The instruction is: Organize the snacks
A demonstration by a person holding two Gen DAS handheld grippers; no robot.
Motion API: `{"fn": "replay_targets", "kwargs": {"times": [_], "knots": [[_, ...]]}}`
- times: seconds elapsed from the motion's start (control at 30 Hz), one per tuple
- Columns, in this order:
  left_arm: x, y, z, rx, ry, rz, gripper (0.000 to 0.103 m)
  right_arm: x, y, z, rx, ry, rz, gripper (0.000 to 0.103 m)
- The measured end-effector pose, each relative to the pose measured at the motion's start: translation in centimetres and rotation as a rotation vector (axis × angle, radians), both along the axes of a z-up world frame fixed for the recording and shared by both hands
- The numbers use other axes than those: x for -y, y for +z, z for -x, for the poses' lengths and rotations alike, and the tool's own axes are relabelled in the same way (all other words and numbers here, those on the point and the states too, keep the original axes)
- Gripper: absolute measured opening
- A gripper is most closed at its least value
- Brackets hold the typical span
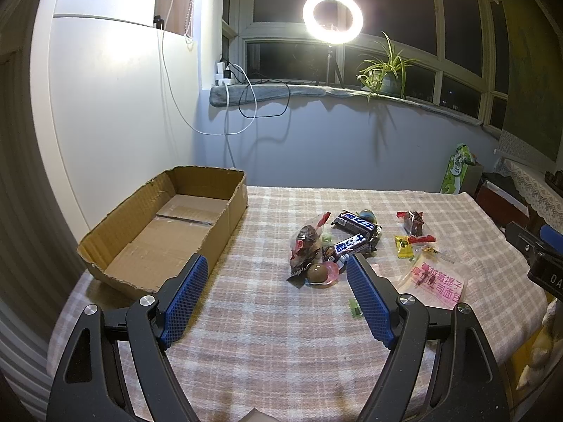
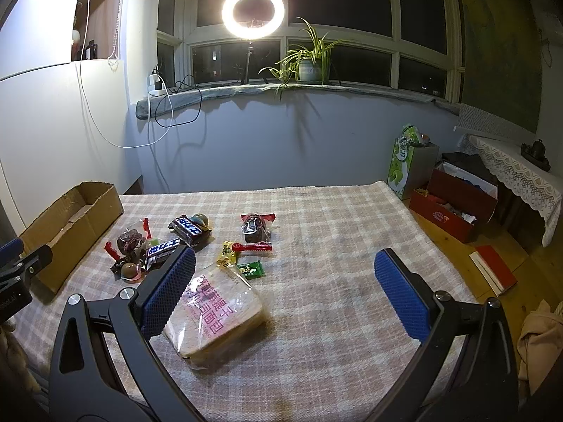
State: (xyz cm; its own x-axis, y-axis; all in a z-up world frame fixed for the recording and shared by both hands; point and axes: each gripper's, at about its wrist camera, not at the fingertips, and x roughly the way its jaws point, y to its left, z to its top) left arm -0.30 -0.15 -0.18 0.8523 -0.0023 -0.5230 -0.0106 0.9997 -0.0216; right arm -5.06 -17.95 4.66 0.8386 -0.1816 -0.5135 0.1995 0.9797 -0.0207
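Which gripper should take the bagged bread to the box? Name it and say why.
Right. The right gripper is open with the bagged bread just below its fingers. The left gripper is open beside the cardboard box, with the bread off to its side.

Wrapped snacks [image 1: 337, 242] are heaped ahead of the left gripper [image 1: 276, 263]; an empty cardboard box [image 1: 165, 232] is placed left of it.

Plaid pink-beige tablecloth [image 2: 316, 211], brown cardboard box [image 1: 211, 232], blue fingers [image 1: 186, 302]
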Motion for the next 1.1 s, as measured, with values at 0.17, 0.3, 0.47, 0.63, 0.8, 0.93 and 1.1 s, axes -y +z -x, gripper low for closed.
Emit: {"fn": "replay_targets", "kwargs": {"times": [0.17, 0.3, 0.47, 0.63, 0.8, 0.93, 1.1], "knots": [[0.2, 0.1, 0.0, -0.001, 0.001, 0.0, 0.081, 0.0, -0.2, -0.1, -0.003, 0.005, 0.0, 0.103], [0.2, 0.1, 0.0, -0.001, -0.004, 0.001, 0.081, 0.0, -0.2, -0.1, -0.002, 0.003, 0.0, 0.103], [0.0, 0.0, -0.4, -0.004, -0.011, 0.004, 0.081, 0.0, -0.4, -0.2, -0.005, 0.0, -0.001, 0.103], [0.1, -0.3, -0.5, -0.01, -0.017, 0.007, 0.081, 0.0, -0.4, -0.2, -0.006, 0.002, -0.001, 0.103], [0.4, -0.5, -0.6, -0.013, -0.025, 0.007, 0.081, 0.4, -1.0, -0.6, -0.025, 0.001, -0.001, 0.103], [0.6, -0.8, -0.7, -0.018, -0.035, 0.01, 0.081, 0.5, -1.2, -0.8, -0.035, 0.001, -0.003, 0.103], [1.1, -1.3, -1.0, -0.037, -0.063, 0.017, 0.081, 0.6, -1.5, -1.0, -0.043, 0.007, -0.002, 0.103]]}}
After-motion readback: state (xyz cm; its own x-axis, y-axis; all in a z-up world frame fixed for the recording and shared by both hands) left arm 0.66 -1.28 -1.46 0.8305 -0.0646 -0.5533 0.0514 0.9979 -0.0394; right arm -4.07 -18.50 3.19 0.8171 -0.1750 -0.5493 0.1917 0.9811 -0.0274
